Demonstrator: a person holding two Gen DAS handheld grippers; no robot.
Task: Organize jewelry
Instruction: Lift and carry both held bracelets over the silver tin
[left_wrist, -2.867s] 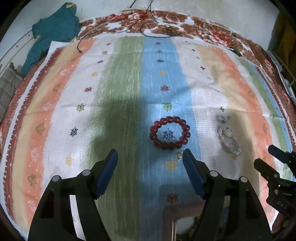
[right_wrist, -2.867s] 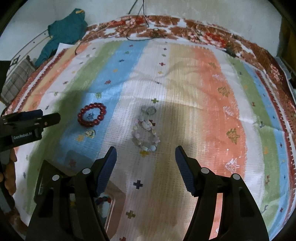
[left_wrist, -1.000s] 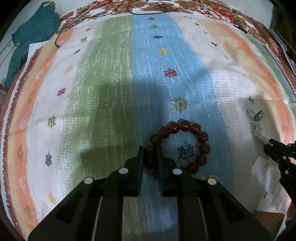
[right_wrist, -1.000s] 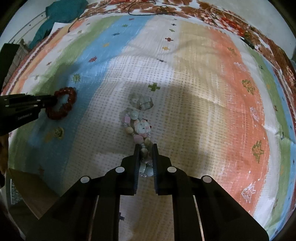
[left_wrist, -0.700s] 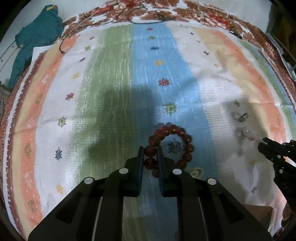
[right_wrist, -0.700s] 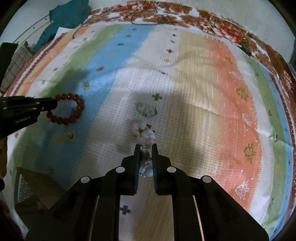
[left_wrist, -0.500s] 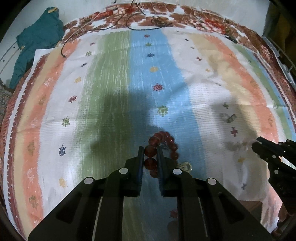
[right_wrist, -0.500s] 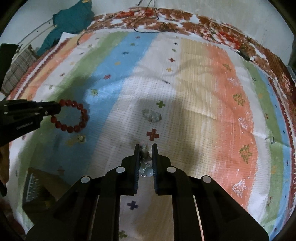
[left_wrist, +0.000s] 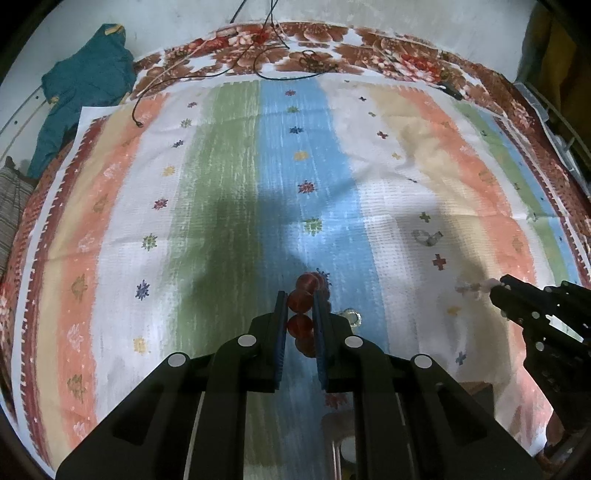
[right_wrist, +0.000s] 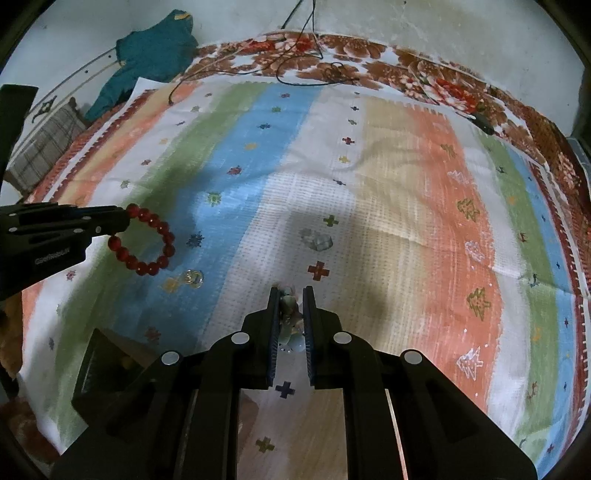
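Observation:
My left gripper (left_wrist: 300, 299) is shut on a dark red bead bracelet (left_wrist: 304, 301) and holds it above the striped cloth; the bracelet hangs from its tips in the right wrist view (right_wrist: 147, 242). My right gripper (right_wrist: 290, 295) is shut on a pale stone bead bracelet (right_wrist: 288, 308), also lifted off the cloth; its beads show at the tips in the left wrist view (left_wrist: 472, 286). A small ring (right_wrist: 194, 277) and a clear silvery piece (right_wrist: 317, 239) lie on the cloth.
A wooden box (right_wrist: 110, 365) stands at the near edge between the grippers. A striped cloth (left_wrist: 221, 184) covers the bed. A teal garment (left_wrist: 81, 85) and black cables (left_wrist: 280, 70) lie at the far edge.
Both grippers closed on their bracelets, then lifted them off the cloth and drew back toward the near edge. The red bracelet now hangs edge-on from the left tips.

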